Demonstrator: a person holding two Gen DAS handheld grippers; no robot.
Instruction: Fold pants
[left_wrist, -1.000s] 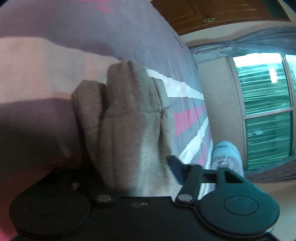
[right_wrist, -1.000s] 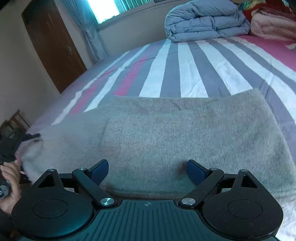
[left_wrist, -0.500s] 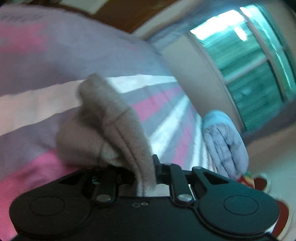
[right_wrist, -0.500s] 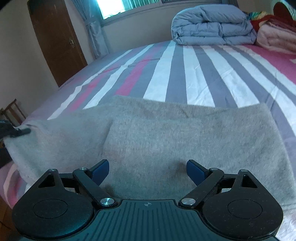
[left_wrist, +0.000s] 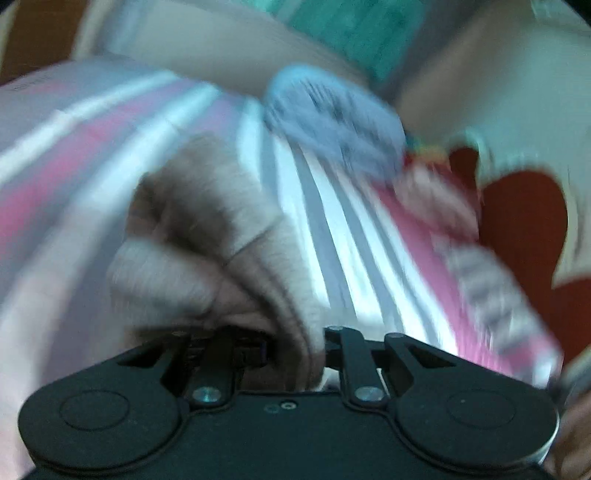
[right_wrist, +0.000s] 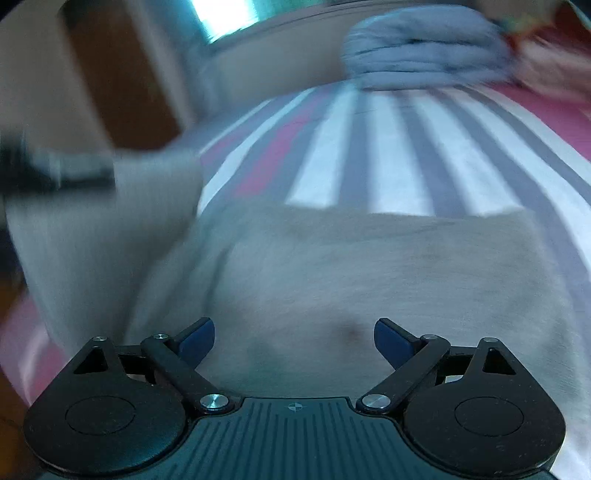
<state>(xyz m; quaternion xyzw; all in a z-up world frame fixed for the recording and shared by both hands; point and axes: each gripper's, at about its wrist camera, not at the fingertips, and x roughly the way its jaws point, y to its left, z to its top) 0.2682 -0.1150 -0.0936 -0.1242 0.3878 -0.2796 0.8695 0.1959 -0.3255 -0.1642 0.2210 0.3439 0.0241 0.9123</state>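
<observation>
The grey-beige pants (right_wrist: 369, 266) lie folded across the striped bed (right_wrist: 399, 155). My left gripper (left_wrist: 295, 349) is shut on a bunched end of the pants (left_wrist: 221, 236) and holds it lifted off the bed; the view is motion-blurred. In the right wrist view that lifted end (right_wrist: 110, 221) hangs at the left, with the left gripper a dark blur (right_wrist: 44, 170) above it. My right gripper (right_wrist: 294, 336) is open, its blue pads spread just above the pants, holding nothing.
A folded blue-grey duvet (right_wrist: 424, 55) sits at the far end of the bed; it also shows in the left wrist view (left_wrist: 332, 114). A brown door (right_wrist: 122, 85) is at the left and a window behind. Red and pink bedding (left_wrist: 517, 206) lies at the right.
My left gripper has closed on the pants end, lifted it and swung it over the bed; its view turned from bed edge to duvet. The right gripper stays open over the pants.
</observation>
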